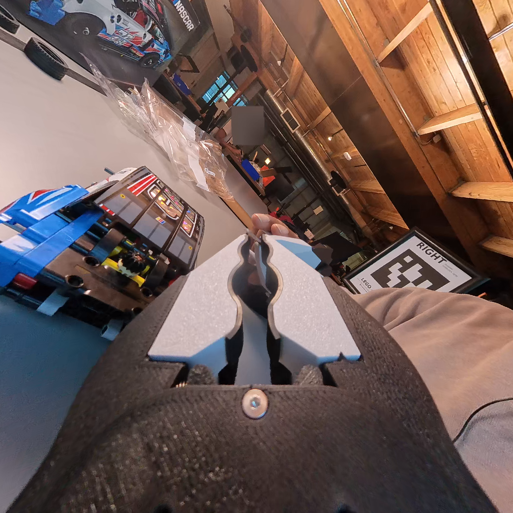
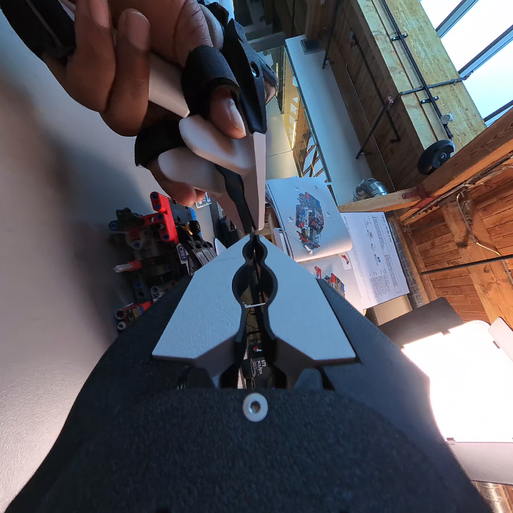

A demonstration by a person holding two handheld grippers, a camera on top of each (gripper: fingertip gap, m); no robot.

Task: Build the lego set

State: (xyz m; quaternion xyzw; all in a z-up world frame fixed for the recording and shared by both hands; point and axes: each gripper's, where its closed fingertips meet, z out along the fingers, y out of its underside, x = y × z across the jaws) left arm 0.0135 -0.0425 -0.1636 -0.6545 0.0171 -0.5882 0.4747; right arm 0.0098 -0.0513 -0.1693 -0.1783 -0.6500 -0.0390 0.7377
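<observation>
The partly built Lego car (image 1: pixel 97 236), blue, black and white, sits on the grey table (image 1: pixel 55 125) to the left of my left gripper (image 1: pixel 254 236). The left gripper is shut on a thin grey sheet (image 1: pixel 261 268), seen edge-on between its tips. A hand's fingertips (image 1: pixel 268 224) and the right gripper's finger (image 1: pixel 297 249) are just behind it. In the right wrist view my right gripper (image 2: pixel 253 236) is shut tip to tip against the hand-held left gripper (image 2: pixel 254 222). A thin edge of the sheet (image 2: pixel 254 258) runs between its jaws. The car's red and black end (image 2: pixel 155 249) lies left.
Clear plastic bags (image 1: pixel 177 138), a loose tyre (image 1: pixel 45 58) and the set's box (image 1: pixel 111 27) lie farther back on the table. A framed marker sign (image 1: pixel 413 266) and a grey sleeve (image 1: pixel 430 347) are at the right. An open instruction booklet (image 2: pixel 308 219) and a printed sheet (image 2: pixel 374 255) stand behind the grippers. Left and right tips are no more than a few centimetres apart.
</observation>
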